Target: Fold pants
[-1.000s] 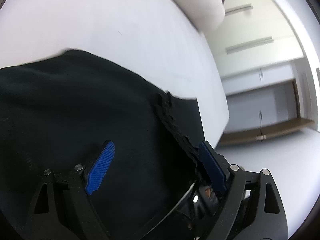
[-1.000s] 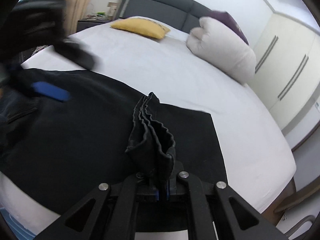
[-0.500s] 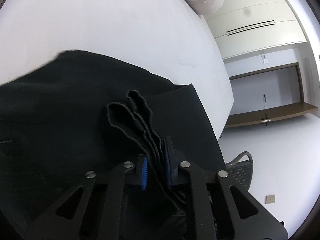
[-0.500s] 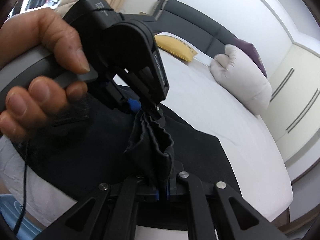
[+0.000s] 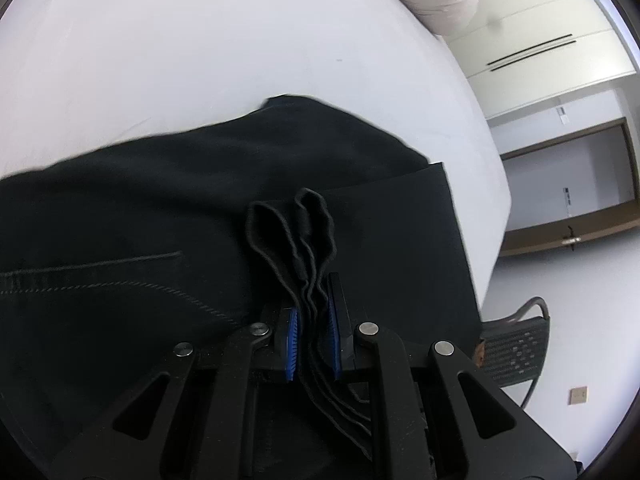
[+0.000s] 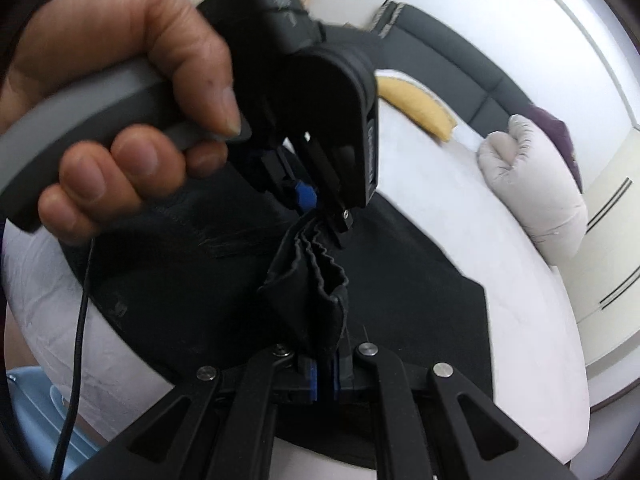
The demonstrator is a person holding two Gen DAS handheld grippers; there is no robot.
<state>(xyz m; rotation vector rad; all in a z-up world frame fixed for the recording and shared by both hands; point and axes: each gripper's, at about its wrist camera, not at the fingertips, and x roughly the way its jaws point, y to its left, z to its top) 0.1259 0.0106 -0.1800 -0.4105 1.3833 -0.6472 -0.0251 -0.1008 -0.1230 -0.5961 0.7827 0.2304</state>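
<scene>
While bunched hem layers of the pants (image 5: 160,208) are clamped by left gripper (image 5: 312,340) and right gripper (image 6: 326,376), even tension is advised before the fold is laid on the bed (image 5: 200,60).

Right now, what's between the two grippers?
In the right wrist view, only a short bunched stretch of the black pants spans from the right gripper to the left gripper.

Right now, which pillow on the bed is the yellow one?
The flat yellow pillow lying up by the dark headboard. The other pillow is pale grey, plump and nearer.
</scene>
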